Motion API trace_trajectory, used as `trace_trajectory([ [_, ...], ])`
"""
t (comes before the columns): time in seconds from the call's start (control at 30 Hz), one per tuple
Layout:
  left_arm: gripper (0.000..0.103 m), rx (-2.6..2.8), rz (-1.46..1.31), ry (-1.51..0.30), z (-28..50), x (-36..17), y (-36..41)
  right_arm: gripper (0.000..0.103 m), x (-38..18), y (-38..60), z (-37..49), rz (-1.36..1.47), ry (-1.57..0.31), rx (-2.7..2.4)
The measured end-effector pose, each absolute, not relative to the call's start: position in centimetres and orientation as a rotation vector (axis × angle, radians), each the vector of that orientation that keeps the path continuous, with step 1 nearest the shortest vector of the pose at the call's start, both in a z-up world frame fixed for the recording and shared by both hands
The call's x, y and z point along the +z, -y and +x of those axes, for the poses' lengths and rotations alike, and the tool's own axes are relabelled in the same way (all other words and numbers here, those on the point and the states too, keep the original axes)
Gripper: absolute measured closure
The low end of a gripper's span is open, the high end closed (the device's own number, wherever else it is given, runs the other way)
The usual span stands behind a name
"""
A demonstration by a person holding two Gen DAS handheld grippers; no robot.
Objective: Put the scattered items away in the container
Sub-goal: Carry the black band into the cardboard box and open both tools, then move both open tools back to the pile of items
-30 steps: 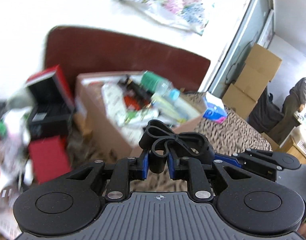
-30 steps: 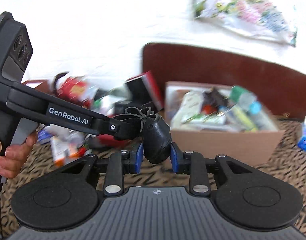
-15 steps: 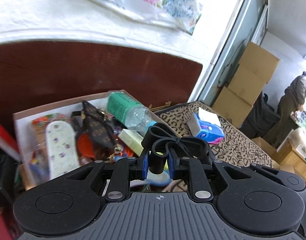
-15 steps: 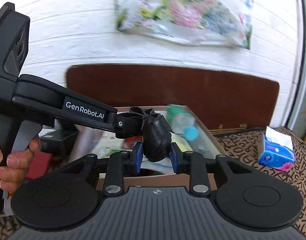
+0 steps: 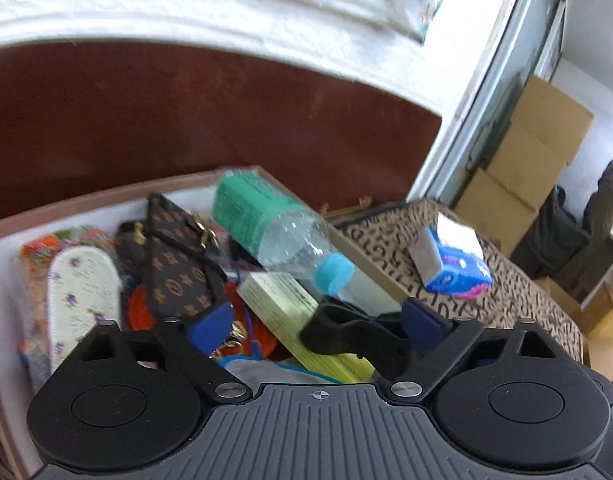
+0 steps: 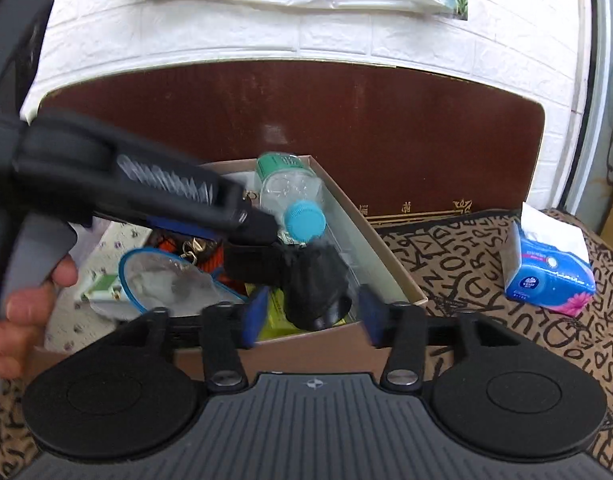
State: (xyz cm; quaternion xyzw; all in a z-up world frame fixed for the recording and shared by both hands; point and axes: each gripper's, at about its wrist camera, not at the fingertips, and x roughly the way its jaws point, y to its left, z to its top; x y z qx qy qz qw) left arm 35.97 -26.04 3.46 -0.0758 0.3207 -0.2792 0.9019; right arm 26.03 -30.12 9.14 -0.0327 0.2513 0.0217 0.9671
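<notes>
A black strapped rubber item (image 5: pixel 346 336) hangs over the open cardboard box (image 5: pixel 106 196). My left gripper (image 5: pixel 316 322) has its jaws opening wide; the item's strap end lies between them, nearer the right blue pad (image 5: pixel 422 320), unpressed. My right gripper (image 6: pixel 312 314) is also opening, and the item's rounded black body (image 6: pixel 314 284) sits loose between its blue pads above the box (image 6: pixel 386 264). The box holds a green-labelled bottle (image 5: pixel 266 224) with a blue cap, a brown monogram pouch (image 5: pixel 174 264), a floral insole (image 5: pixel 82 288) and a yellow carton (image 5: pixel 290 312).
A blue tissue pack (image 6: pixel 546 272) lies on the patterned bedcover (image 6: pixel 486 320) right of the box. A dark brown headboard (image 6: pixel 386 128) stands behind, against a white wall. A hand (image 6: pixel 22 312) grips the left tool's handle. Stacked cartons (image 5: pixel 526 160) and a person (image 5: pixel 610 200) are far right.
Both grippers carried the black item rightward and down over the box, then both spread their jaws off it. The box now fills the lower view.
</notes>
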Motion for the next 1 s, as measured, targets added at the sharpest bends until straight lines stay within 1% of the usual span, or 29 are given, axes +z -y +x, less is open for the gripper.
trace_trajectory([
  [0.03, 0.005, -0.589, -0.15, -0.659, 35.7, 3.7, 25.8, 0.019, 9.2, 29.9, 25.6, -0.081, -0.491, 0.034],
  [0.07, 0.003, -0.597, -0.143, -0.661, 35.5, 3.9, 25.7, 0.017, 9.3, 29.7, 25.4, -0.093, -0.482, 0.029],
  [0.1, 0.0, -0.598, -0.14, -0.666, 35.1, 4.1, 25.5, 0.017, 9.4, 29.4, 25.1, -0.106, -0.48, 0.027],
  [0.37, 0.0, -0.583, -0.146, -0.658, 32.1, 5.1, 23.8, 0.015, 11.3, 28.1, 23.4, -0.119, -0.472, 0.033],
  [0.4, 0.0, -0.575, -0.142, -0.658, 31.7, 5.2, 23.6, 0.014, 11.6, 28.0, 23.1, -0.115, -0.472, 0.036],
  [0.47, 0.0, -0.564, -0.144, -0.657, 30.8, 5.3, 22.9, 0.009, 12.0, 27.6, 22.4, -0.129, -0.463, 0.034],
  [0.67, 0.0, -0.547, -0.161, -0.665, 27.2, 5.4, 20.5, 0.003, 12.9, 25.8, 19.5, -0.176, -0.447, 0.044],
  [1.0, 0.0, -0.462, -0.094, -0.618, 19.8, 5.9, 16.9, 0.001, 13.8, 21.3, 14.7, -0.249, -0.451, 0.137],
])
